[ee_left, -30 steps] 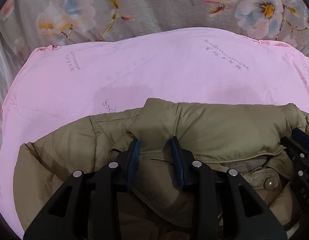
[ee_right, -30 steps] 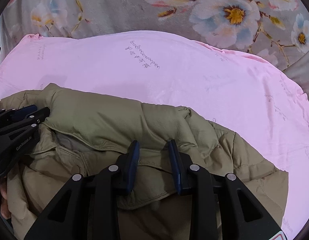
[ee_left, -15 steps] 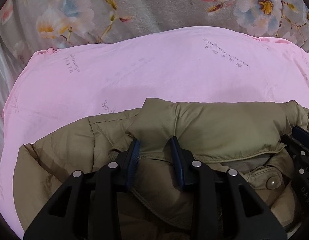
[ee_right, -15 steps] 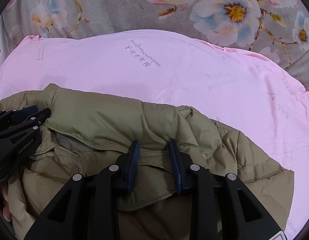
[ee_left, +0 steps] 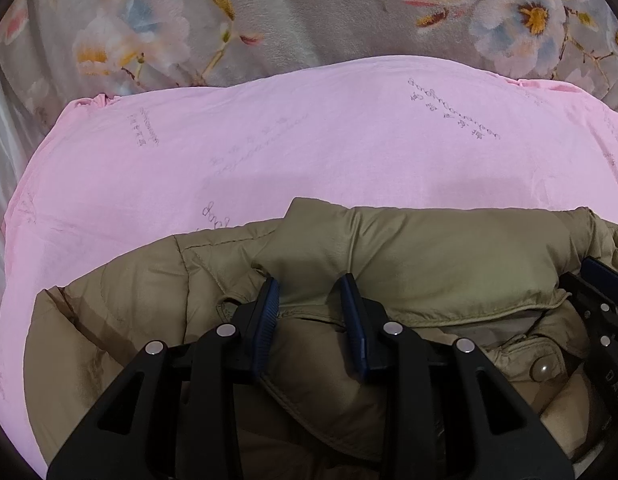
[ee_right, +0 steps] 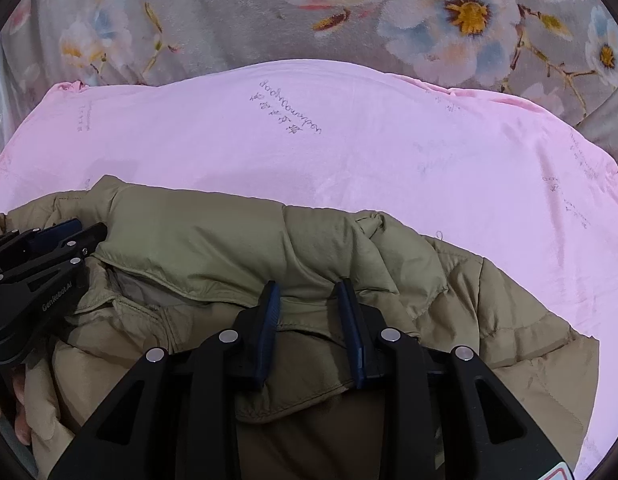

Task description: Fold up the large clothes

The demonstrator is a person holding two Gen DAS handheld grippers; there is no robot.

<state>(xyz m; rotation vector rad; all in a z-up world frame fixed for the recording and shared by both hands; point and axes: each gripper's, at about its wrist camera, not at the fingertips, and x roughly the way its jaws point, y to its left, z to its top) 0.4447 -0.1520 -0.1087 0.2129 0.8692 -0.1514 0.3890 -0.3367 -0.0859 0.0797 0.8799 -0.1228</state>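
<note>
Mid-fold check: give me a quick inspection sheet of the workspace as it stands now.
Surface: pink sheet spread flat over a floral blanket.
Job's things: khaki padded jacket bunched at the near edge, collar facing away.
Clutter: nothing seen.
Grippers: left tool and right tool each pinch jacket fabric near the collar, side by side.
Cables: nothing seen.
Surroundings: a person's fingers at the right view's left edge.

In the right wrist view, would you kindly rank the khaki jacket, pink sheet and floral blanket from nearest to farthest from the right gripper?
1. Khaki jacket, clamped in the right gripper.
2. Pink sheet, beyond the jacket.
3. Floral blanket, at the top.
</note>
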